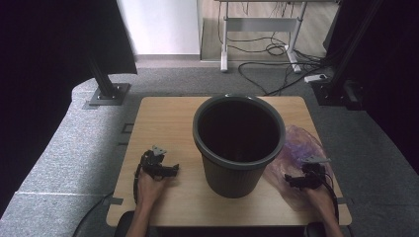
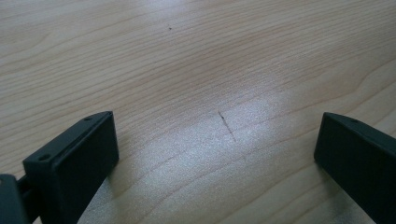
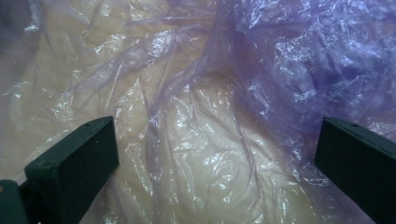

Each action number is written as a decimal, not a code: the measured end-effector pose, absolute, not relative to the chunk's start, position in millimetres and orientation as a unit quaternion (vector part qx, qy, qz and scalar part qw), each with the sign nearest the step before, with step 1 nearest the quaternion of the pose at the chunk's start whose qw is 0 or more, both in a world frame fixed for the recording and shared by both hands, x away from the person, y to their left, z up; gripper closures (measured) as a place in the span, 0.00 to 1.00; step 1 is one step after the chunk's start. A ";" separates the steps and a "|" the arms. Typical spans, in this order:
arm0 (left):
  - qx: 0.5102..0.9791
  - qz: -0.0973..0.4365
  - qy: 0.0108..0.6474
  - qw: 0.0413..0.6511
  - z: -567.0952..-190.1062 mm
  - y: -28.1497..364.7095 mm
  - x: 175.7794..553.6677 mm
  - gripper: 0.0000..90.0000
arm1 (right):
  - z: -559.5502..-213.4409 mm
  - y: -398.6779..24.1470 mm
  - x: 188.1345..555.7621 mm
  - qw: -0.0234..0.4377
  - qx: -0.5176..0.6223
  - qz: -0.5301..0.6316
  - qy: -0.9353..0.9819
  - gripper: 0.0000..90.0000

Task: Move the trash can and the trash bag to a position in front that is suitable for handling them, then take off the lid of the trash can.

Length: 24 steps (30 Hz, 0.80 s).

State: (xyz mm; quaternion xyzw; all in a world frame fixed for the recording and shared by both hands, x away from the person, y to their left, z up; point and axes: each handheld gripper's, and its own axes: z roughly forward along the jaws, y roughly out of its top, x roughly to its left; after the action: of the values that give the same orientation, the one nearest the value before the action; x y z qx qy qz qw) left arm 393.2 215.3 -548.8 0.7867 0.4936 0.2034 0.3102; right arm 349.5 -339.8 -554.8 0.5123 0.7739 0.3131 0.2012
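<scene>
One wooden worktop (image 1: pixel 168 123) lies in front of me, and on it I count one dark grey plastic bin (image 1: pixel 238 143), standing upright near the middle with its mouth open to the ceiling, and one thin purple plastic bag (image 1: pixel 296 148), crumpled and spread flat on the right side of the board, just beside the bin's wall; whether the bag touches the bin I cannot tell.

I hold two claws, one in each hand; my left claw (image 1: pixel 165 169) rests low over bare wood to the left of the bin, near it but apart from it; in the left gripper view its two black jaws stand wide apart with nothing between them but the grain of the worktop (image 2: pixel 210 70) and one short dark scratch (image 2: pixel 227 126); it has hold of nothing.

My right claw (image 1: pixel 294 180) sits on the near part of the purple bag, to the right of the bin; in the right gripper view its two jaws are likewise spread wide, and the wrinkled film of the bag (image 3: pixel 205 121) lies between and beyond them, pale over the wood at the left and deeper purple where it is bunched at the right; the jaws are not closed on the film.
</scene>
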 end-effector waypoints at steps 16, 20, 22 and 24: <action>0.799 0.185 0.494 0.290 -543.6 215.9 396.7 0.01 | -557.6 -347.1 324.8 0.206 0.498 0.329 0.776 0.00; 0.798 0.172 0.499 0.291 -541.0 217.9 398.3 0.02 | -557.6 -347.1 323.9 0.206 0.497 0.329 0.776 0.00; 0.798 0.167 0.500 0.291 -539.1 219.0 399.5 0.03 | -557.6 -347.2 322.9 0.205 0.496 0.329 0.776 0.00; 0.798 0.162 0.502 0.291 -536.3 219.8 400.8 0.03 | -557.6 -347.2 321.7 0.205 0.495 0.330 0.777 0.00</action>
State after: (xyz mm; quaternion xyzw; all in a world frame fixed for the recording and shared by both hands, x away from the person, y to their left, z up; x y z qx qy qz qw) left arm 400.8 219.8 -536.3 0.7984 0.5015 0.1624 0.2910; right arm 321.7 -347.2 -557.6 0.4952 0.7772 0.3301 0.2046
